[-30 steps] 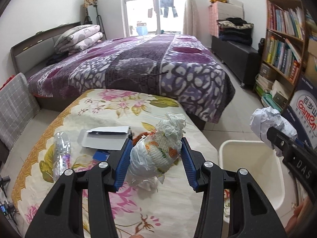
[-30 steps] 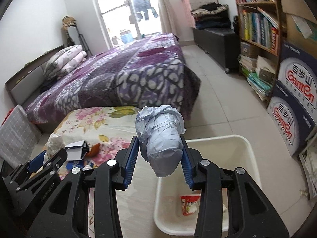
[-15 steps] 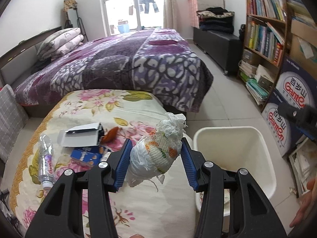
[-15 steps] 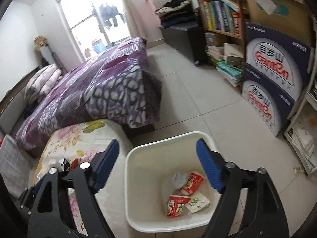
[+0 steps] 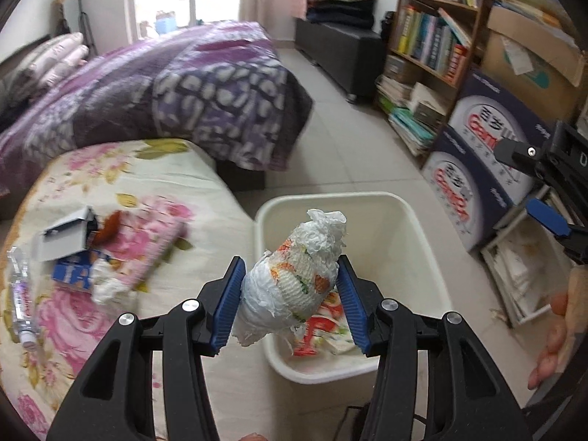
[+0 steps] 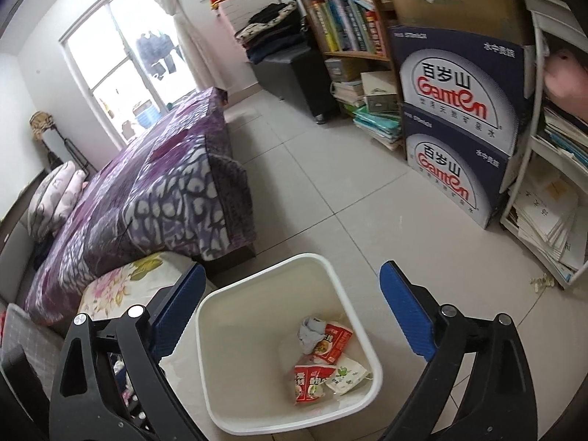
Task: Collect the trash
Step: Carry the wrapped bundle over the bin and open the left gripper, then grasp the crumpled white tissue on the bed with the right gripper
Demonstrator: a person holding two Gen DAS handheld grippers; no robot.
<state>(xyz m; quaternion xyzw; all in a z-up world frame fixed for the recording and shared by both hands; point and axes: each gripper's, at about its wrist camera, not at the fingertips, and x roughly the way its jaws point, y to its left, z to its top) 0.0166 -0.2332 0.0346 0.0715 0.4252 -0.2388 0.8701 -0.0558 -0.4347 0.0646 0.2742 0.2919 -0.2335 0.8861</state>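
My left gripper (image 5: pixel 290 261) grips a white crumpled paper wad (image 5: pixel 294 283) with orange and green print. Both blue pads touch the wad's sides while the jaws begin opening. It hangs over the near left part of the white bin (image 5: pixel 330 196). In the right wrist view my right gripper (image 6: pixel 290 268) stands wide over the bin (image 6: pixel 312 257), still opening, with nothing between its fingers. A grey paper wad (image 6: pixel 310 332) lies in the bin beside red snack wrappers (image 6: pixel 332 341). The right gripper (image 5: pixel 529 183) also shows at the left wrist view's right edge.
Left of the bin, a flowered cover (image 5: pixel 147 183) carries a grey box (image 5: pixel 64 237), a plastic bottle (image 5: pixel 20 294), a blue packet (image 5: pixel 73 273) and a tissue (image 5: pixel 106 286). A purple bed (image 5: pixel 183 84) lies behind. Stacked water cartons (image 6: pixel 459 110) and bookshelves (image 6: pixel 349 25) line the right. A person's hand (image 5: pixel 562 330) shows.
My right gripper opened and the grey paper wad dropped into the bin. My left gripper carried its printed wad rightward from above the flowered cover to over the bin.
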